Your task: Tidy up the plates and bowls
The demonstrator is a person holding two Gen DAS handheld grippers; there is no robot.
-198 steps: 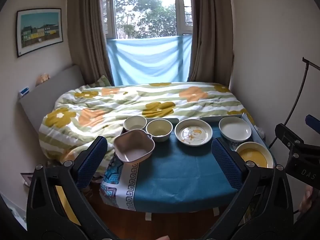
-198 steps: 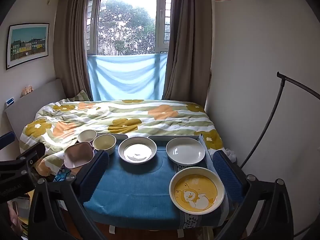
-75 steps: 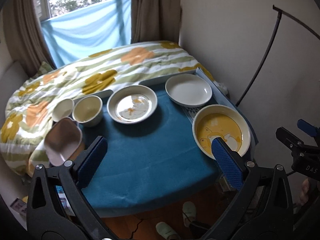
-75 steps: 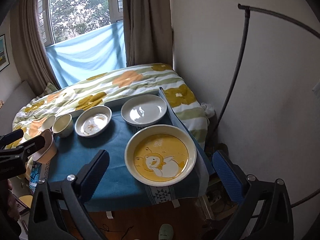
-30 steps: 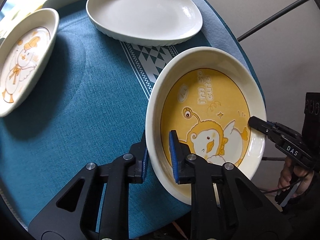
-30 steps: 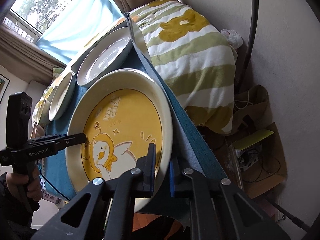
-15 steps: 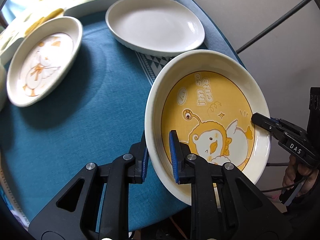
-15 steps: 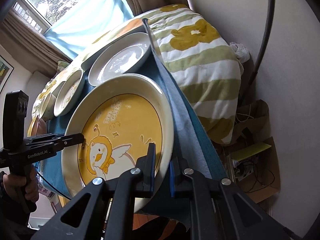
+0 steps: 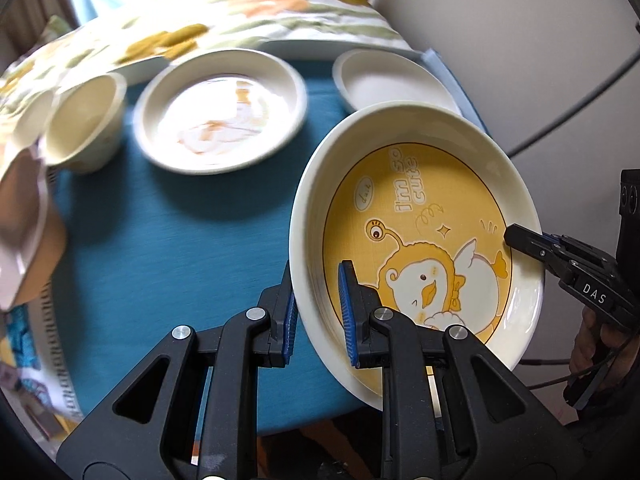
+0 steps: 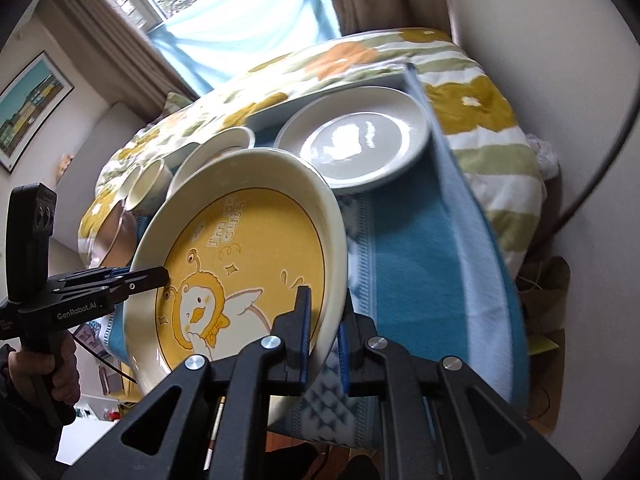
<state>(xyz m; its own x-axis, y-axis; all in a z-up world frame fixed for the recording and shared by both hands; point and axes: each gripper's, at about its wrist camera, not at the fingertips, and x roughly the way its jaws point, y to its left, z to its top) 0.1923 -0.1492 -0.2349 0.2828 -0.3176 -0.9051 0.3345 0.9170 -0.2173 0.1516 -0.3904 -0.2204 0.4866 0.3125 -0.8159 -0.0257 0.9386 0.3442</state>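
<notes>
Gripping the large round cream ceramic plate with the yellow cartoon-duck centre (image 9: 420,240) from both sides: left gripper (image 9: 318,312) clamped on the near-left rim, right gripper (image 10: 324,330) clamped on the opposite rim, one pad inside the well and one under the rim on each. Plate is clear of the teal tablecloth (image 9: 168,248) and tilted, between the two tongs

Ahead of the left tongs: round white plate with an orange duck print (image 9: 220,110), apart from the held plate. Ahead and right: plain white round plate (image 9: 384,80), its near edge hidden behind the held rim. Far left: two small cream bowls (image 9: 82,124) and a pink squarish bowl (image 9: 22,216), blurred

Judgement: carry phase toward a stack, likely onto one of the white plates

Risks:
- glazed rim, narrow pad contact; hands drifting apart or rolling unequally could twist the plate out of one grip
- tilt growing would put the load on one side and let it slip
- low clearance, so the leading edge could clip the plain plate's rim
</notes>
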